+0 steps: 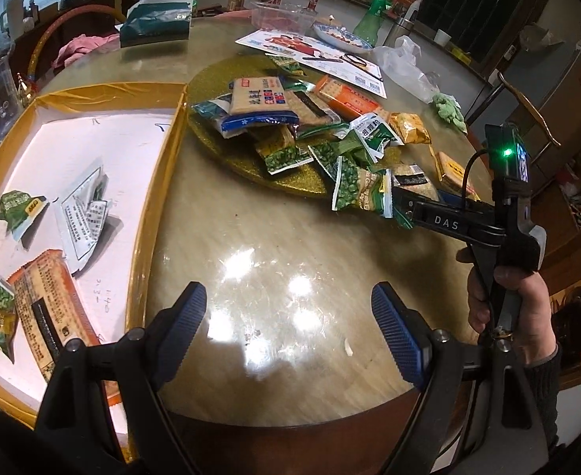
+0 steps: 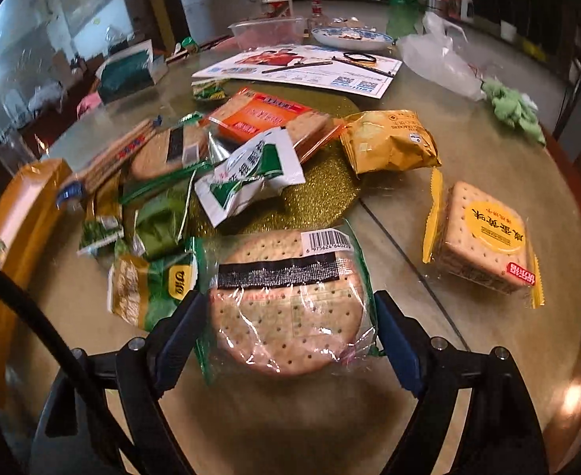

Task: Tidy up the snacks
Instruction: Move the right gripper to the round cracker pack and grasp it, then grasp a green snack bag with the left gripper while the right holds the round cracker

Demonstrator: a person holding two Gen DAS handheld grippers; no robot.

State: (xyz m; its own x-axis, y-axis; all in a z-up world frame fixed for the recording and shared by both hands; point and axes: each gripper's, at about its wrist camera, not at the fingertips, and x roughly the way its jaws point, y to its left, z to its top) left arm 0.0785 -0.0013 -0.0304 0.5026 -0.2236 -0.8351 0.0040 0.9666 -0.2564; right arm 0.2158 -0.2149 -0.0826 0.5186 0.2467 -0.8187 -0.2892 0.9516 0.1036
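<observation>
A pile of snack packets (image 1: 290,118) lies on a gold turntable mat (image 1: 251,182). A gold-rimmed white box (image 1: 160,182) at the left holds several packets, among them an orange cracker pack (image 1: 49,304). My left gripper (image 1: 288,324) is open and empty over bare table beside the box. My right gripper (image 2: 286,324) is open, its fingers on either side of a round cracker pack (image 2: 286,308) lying on the table; whether they touch it I cannot tell. The right gripper also shows in the left wrist view (image 1: 401,202) at the pile's near edge.
A square cracker pack (image 2: 484,237) and a yellow chip bag (image 2: 389,142) lie to the right. Farther back are a leaflet (image 2: 302,67), a plastic tub (image 2: 266,31), a blue-and-white plate (image 2: 350,37), a plastic bag (image 2: 437,59), a green cloth (image 2: 512,107) and bottles.
</observation>
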